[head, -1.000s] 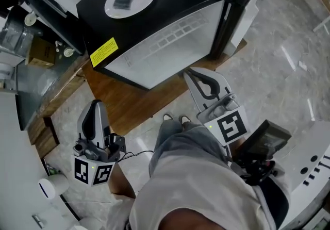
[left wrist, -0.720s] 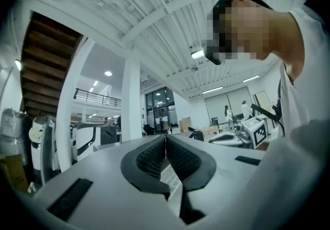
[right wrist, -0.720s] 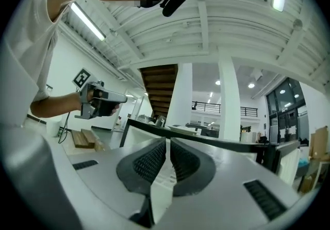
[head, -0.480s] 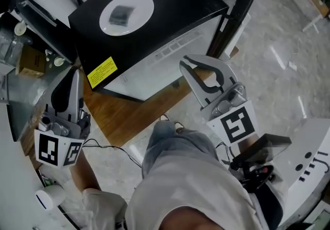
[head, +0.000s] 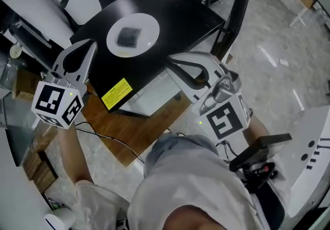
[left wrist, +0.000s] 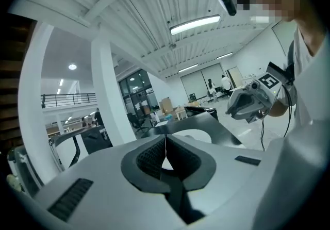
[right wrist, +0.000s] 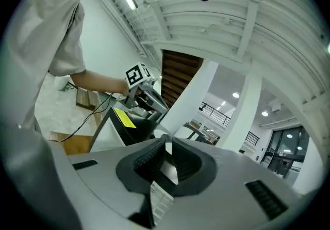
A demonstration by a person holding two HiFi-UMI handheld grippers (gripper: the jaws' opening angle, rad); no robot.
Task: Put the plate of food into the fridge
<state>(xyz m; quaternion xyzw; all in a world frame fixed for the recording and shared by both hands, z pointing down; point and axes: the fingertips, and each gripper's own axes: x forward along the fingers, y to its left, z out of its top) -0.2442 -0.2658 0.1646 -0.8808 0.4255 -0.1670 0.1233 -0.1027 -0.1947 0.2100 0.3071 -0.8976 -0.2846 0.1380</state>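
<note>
Both pairs of jaws are pressed together, empty. Our left gripper (left wrist: 165,140) and right gripper (right wrist: 167,145) hover near the plate (head: 133,35) of food, which sits atop the black fridge (head: 178,12). We cannot read its yellow label (head: 117,94).

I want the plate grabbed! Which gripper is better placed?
Left, narrowly, I think: the left gripper hovers by the white round plate atop the black fridge; the right gripper is at the fridge's front edge.
</note>
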